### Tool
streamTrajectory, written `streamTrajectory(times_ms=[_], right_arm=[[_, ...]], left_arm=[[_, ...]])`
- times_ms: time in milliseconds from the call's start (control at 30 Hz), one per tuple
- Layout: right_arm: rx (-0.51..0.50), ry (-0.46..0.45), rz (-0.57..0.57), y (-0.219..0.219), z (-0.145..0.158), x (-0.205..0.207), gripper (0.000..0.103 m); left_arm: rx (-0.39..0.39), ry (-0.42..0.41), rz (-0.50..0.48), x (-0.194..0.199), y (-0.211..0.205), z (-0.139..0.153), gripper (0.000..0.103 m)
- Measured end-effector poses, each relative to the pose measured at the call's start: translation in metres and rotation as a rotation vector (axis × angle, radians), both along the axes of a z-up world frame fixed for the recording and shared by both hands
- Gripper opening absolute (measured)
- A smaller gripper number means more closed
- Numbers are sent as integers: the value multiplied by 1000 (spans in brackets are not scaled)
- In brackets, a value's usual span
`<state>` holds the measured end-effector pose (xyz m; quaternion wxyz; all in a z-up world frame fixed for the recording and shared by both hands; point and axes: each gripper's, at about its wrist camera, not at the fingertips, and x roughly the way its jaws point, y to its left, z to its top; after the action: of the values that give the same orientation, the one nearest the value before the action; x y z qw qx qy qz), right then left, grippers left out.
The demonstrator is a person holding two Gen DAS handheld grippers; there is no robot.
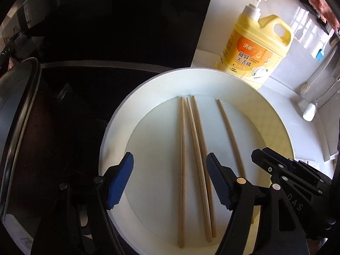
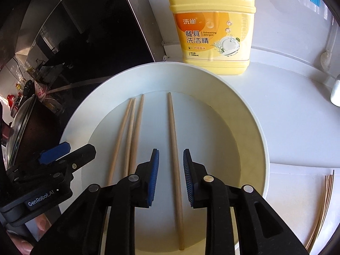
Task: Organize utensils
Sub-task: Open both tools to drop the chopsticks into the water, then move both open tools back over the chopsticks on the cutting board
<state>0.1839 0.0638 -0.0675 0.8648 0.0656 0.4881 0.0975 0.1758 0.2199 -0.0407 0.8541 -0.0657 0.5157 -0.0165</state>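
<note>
While lone chopstick [image 2: 175, 140] lies between right jaws, untouched | left jaws open over three chopsticks [image 1: 192, 155]

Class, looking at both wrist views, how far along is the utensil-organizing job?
Done: four chopsticks lie in the white plate, three close together, one chopstick apart. In hand: nothing; the left claw and right claw are open, the lone stick between the right's pads, ungripped. Left: the sticks on the counter beside the plate.
</note>
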Motion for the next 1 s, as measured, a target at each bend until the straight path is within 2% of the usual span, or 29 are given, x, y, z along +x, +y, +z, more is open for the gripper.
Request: streamTrajectory(times_ms=[133,600,700,1000], right_arm=[[-6,-12,4,0,4,-9,31],[-32,-55,-35,-2,21,-38,48],[-33,-57,-52,-3,23,-46,55],[-42,-77,-121,-18,38,-81,62]], left_arm=[[13,-2,1,-9,1,3,78],[23,-10,-30,-33,2,12,82],[31,-19,-30,-38,3,16,87],[21,-51,-64,-58,-1,31,91]])
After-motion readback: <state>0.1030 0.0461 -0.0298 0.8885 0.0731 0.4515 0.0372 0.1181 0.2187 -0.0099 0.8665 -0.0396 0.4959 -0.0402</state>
